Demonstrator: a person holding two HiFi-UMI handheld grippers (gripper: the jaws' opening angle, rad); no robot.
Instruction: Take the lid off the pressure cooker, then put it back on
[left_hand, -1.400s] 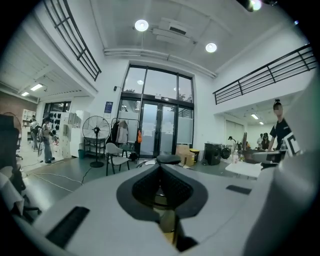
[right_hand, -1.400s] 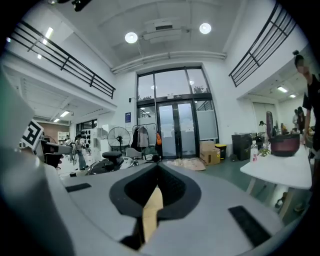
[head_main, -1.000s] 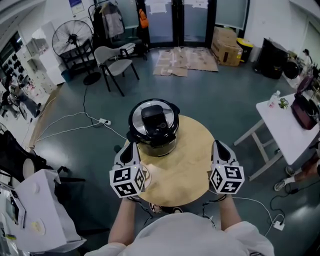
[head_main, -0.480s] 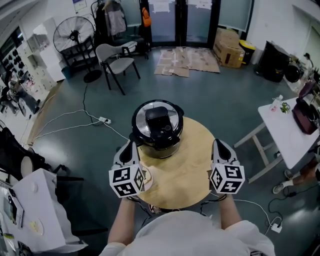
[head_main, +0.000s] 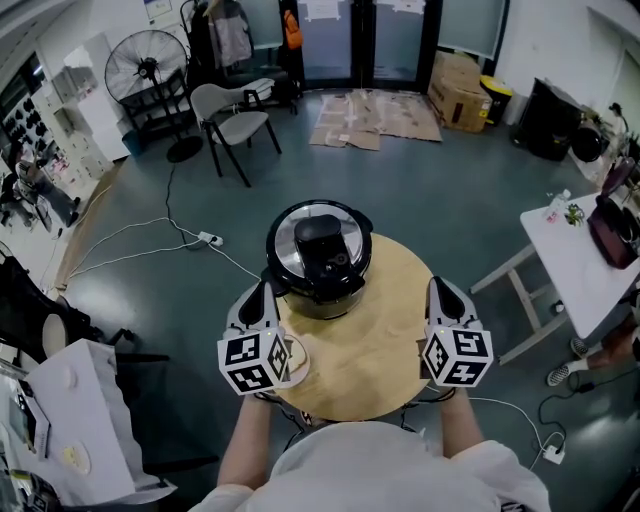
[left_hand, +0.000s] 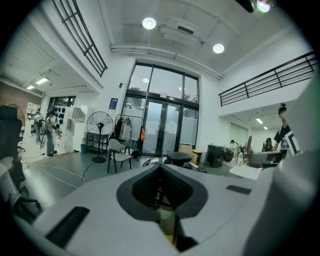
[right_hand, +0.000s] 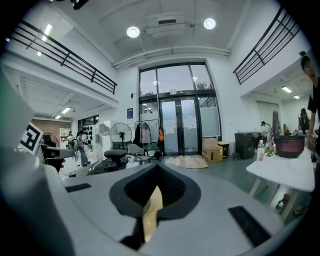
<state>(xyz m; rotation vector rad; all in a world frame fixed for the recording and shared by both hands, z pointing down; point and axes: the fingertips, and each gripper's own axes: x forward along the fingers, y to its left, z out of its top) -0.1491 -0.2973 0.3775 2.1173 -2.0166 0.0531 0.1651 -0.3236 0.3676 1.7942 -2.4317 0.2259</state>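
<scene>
**Lid on, both grippers empty beside the cooker**

Count: one black-and-silver round pressure cooker (head_main: 318, 262); one lid (head_main: 320, 243), steel-rimmed with a black moulded handle block, seated on the cooker; one round pale-wood bench (head_main: 372, 350); two hand-held grey grippers, each with a marker cube. Background: one grey chair (head_main: 232, 125), one black standing fan (head_main: 142, 72), one white side table (head_main: 570, 262).

Position: the cooker stands at the far left part of the bench top. It is ahead of the grippers and between them, and lies much nearer the left one. The left gripper (head_main: 262, 290) has its tip just beside the cooker's near-left flank; whether it touches cannot be told. In the left gripper view (left_hand: 161, 167) the lid's black handle shows just beyond the tip, slightly to the right. The right gripper (head_main: 437, 288) sits at the bench's right edge, well apart from the cooker. In the right gripper view (right_hand: 157, 172) the cooker lies off to the left.

Fingers: the left fingers (left_hand: 90, 205) are pressed together with nothing between them. The right fingers (right_hand: 215, 210) are likewise fully closed and empty. Both grippers point almost level.
</scene>
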